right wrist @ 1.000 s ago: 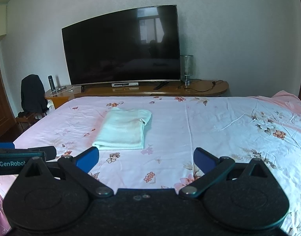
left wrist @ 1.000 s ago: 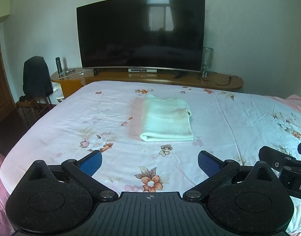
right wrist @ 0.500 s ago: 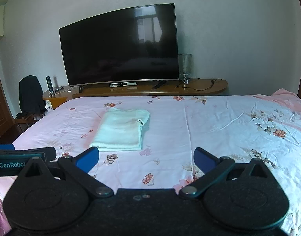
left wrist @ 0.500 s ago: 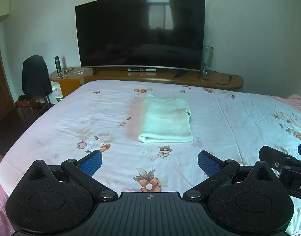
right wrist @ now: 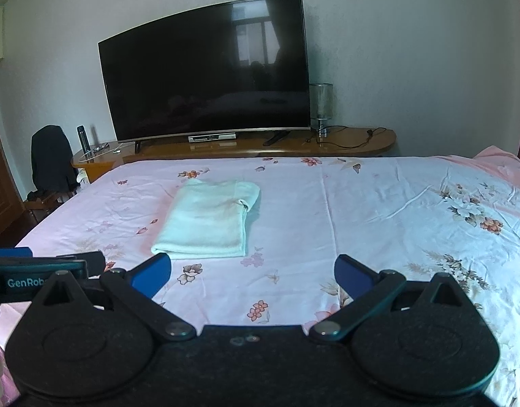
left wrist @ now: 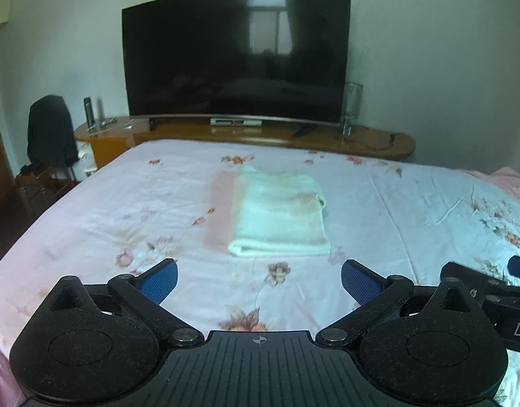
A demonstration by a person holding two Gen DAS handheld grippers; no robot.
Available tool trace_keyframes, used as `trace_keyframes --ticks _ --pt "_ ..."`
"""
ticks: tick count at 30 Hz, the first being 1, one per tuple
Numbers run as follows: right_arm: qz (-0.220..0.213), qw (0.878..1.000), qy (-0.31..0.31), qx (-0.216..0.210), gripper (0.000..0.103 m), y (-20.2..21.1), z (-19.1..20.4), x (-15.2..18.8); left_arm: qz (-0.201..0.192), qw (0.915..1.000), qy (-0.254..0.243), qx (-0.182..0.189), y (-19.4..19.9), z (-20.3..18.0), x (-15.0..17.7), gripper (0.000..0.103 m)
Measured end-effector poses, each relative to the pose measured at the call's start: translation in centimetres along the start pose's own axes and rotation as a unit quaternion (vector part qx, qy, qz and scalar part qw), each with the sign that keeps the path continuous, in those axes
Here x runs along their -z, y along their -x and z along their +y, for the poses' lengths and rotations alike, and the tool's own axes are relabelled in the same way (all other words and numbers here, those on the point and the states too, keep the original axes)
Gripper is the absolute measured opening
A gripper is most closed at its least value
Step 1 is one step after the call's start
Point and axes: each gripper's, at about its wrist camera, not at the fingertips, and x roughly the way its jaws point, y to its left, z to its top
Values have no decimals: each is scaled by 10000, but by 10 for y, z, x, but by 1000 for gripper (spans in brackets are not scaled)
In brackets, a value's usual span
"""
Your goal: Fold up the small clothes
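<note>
A pale green cloth (left wrist: 280, 212) lies folded into a neat rectangle on the floral bed sheet (left wrist: 141, 203). It also shows in the right wrist view (right wrist: 207, 218). My left gripper (left wrist: 259, 279) is open and empty, held above the sheet a short way in front of the cloth's near edge. My right gripper (right wrist: 251, 273) is open and empty, to the right of the cloth's near edge. Neither gripper touches the cloth.
A large curved TV (left wrist: 236, 57) stands on a wooden bench (left wrist: 378, 139) past the bed's far edge. A chair with a dark jacket (left wrist: 51, 132) stands at the left. A glass lamp (right wrist: 321, 105) and cables sit on the bench. A pink cover (right wrist: 497, 162) lies far right.
Both grippers have drawn back slightly and tilted; the cloth sits a little lower and farther in both views. The cloth itself has not moved. Both grippers stay open.
</note>
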Motion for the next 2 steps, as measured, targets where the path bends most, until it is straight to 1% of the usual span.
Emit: trace_keyframes --ticks 2 --pt "50 10000 -12 15 102 -7 -1 0 6 10000 -66 -64 -8 -2 -3 103"
